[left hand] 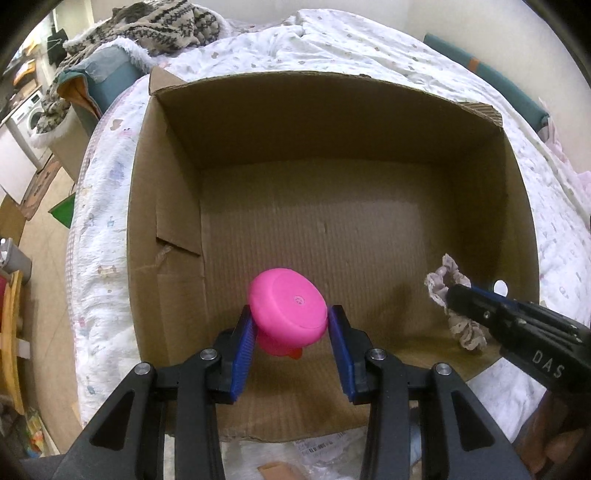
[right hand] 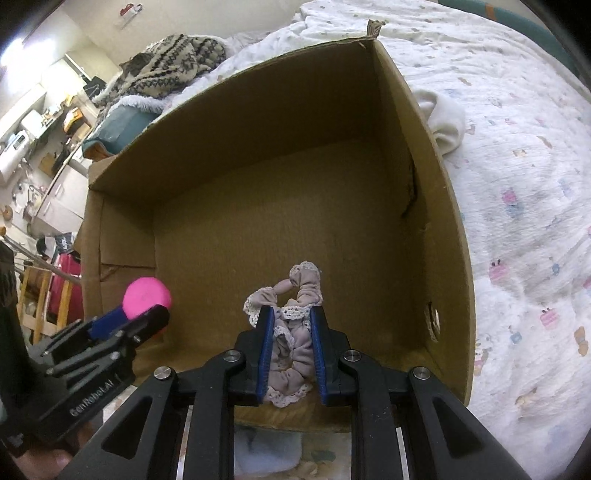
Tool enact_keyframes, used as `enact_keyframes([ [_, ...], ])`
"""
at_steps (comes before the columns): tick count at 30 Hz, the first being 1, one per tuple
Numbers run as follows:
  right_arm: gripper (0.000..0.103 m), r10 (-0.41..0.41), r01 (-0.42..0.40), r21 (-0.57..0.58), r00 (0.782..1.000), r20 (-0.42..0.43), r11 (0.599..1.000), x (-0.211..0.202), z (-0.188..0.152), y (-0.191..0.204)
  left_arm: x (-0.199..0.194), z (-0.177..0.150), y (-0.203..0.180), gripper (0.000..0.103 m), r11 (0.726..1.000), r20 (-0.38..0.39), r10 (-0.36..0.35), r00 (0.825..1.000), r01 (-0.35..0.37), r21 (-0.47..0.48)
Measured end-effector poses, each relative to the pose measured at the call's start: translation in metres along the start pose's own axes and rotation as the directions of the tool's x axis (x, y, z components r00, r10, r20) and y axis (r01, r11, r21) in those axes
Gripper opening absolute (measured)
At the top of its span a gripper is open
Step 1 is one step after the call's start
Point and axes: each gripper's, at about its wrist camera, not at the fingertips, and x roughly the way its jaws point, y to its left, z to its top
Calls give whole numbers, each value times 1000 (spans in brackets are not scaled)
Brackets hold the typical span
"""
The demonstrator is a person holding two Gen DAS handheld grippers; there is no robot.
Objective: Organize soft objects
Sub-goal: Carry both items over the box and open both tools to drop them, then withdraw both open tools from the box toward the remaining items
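Observation:
An open cardboard box (left hand: 173,173) lies on a bed; it also shows in the right wrist view (right hand: 436,206). My left gripper (left hand: 291,317) is shut on a round pink soft toy (left hand: 288,310) and holds it above the box's near left floor. My right gripper (right hand: 291,321) is shut on a mauve lace-trimmed scrunchie (right hand: 301,291) and holds it over the box's near right part. The scrunchie (left hand: 439,284) and the right gripper (left hand: 458,295) show at the right in the left wrist view. The pink toy (right hand: 146,295) shows at the left in the right wrist view.
A white printed quilt (left hand: 332,40) covers the bed around the box. A white cloth (right hand: 447,122) lies just right of the box. A patterned knit blanket (left hand: 155,26) is heaped on a teal cushion (left hand: 110,81) at the back left. Furniture stands on the floor to the left.

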Motion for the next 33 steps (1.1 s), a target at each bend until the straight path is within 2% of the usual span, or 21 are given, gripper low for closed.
enact_keyframes([
  [7, 21, 9, -9, 1, 1000, 4, 1000, -1, -1, -3, -6, 1, 0, 36, 1000, 35, 0, 999, 0, 5],
  [11, 24, 18, -18, 0, 1000, 10, 1000, -4, -3, -5, -6, 1, 0, 37, 1000, 22, -18, 1000, 19, -24],
  [12, 26, 20, -20, -2, 1000, 14, 1000, -6, -3, -5, -5, 1, 0, 40, 999, 19, -24, 1000, 24, -25],
  [13, 31, 18, -18, -7, 1000, 23, 1000, -8, -4, -4, -6, 2, 1, 46, 1000, 18, -23, 1000, 23, -20],
  [15, 49, 10, -9, -13, 999, 45, 1000, -12, -5, -3, -13, -2, -1, 53, 1000, 34, -13, 999, 14, -14],
  [16, 65, 12, -12, -12, 998, 62, 1000, -15, -5, -3, -17, -3, 3, 57, 1000, 43, -8, 999, 9, -11],
  [18, 67, 16, -15, -12, 996, 87, 1000, -21, -5, -4, -20, -2, 5, 65, 1000, 52, -3, 999, 4, -12],
  [20, 73, 8, -7, -14, 995, 100, 1000, -24, -3, -3, -21, -1, 7, 68, 1000, 57, -10, 998, 11, -20],
  [30, 73, -20, 20, -3, 991, 129, 1000, -39, -4, -2, -30, -4, 12, 68, 998, 66, -29, 997, 32, -48],
  [33, 73, -51, 55, -24, 988, 146, 998, -46, -7, 5, -36, -8, 11, 68, 998, 82, -34, 996, 38, -46],
])
